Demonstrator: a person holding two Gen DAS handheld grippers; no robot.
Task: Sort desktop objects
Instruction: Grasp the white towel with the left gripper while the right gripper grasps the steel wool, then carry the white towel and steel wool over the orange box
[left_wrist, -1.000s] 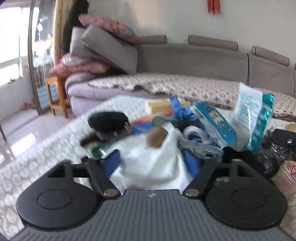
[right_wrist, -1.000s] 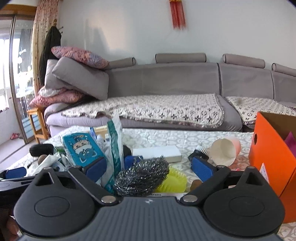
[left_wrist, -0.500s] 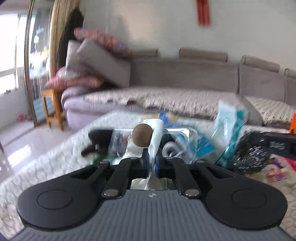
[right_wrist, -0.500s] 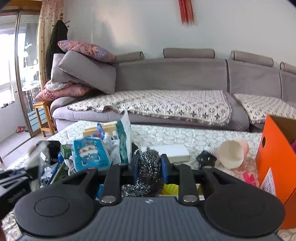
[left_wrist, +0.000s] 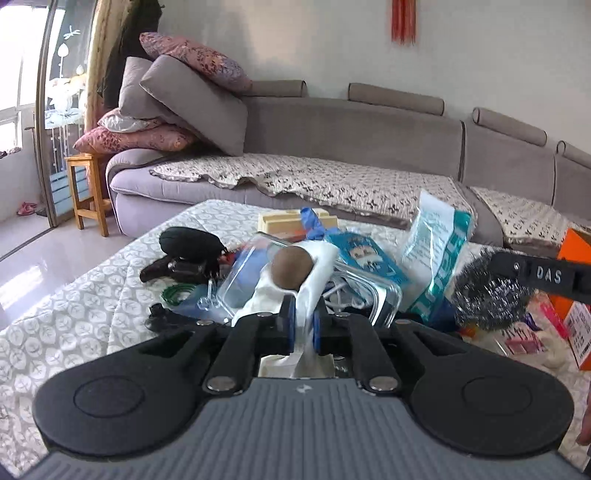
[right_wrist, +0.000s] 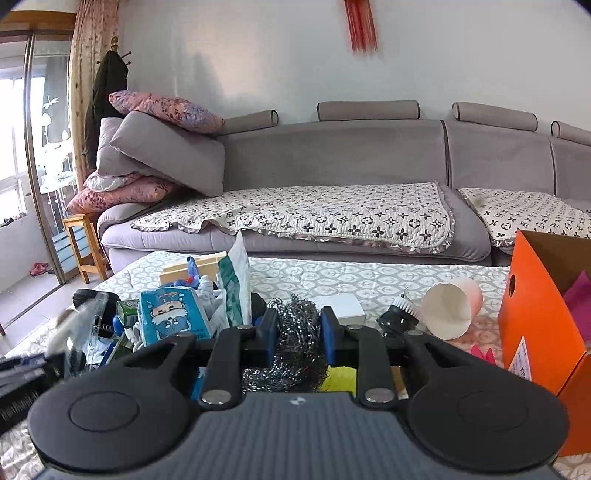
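Note:
My left gripper (left_wrist: 303, 321) pinches a white cloth (left_wrist: 319, 258) with a brown ball (left_wrist: 291, 271) wrapped in it, raised over the clutter. Its jaws are opening slightly, with the cloth still pressed between the blue pads. My right gripper (right_wrist: 298, 332) is shut on a steel wool scrubber (right_wrist: 295, 362), which bulges above and below the pads. In the left wrist view the same steel wool scrubber (left_wrist: 484, 299) shows at the right under a black finger (left_wrist: 535, 275) of the right gripper.
On the patterned tablecloth (right_wrist: 369, 277) lie a blue tissue pack (right_wrist: 170, 317), a green-white bag (right_wrist: 232, 288), a white box (right_wrist: 345, 306), a brush (right_wrist: 400, 314) and a tipped paper cup (right_wrist: 448, 314). An open orange box (right_wrist: 535, 325) stands right. A clear plastic box (left_wrist: 373, 295) sits under the cloth.
Both grippers went from open to shut: the left closed on the white cloth and lifted it, the right closed on the steel wool scrubber without moving away.

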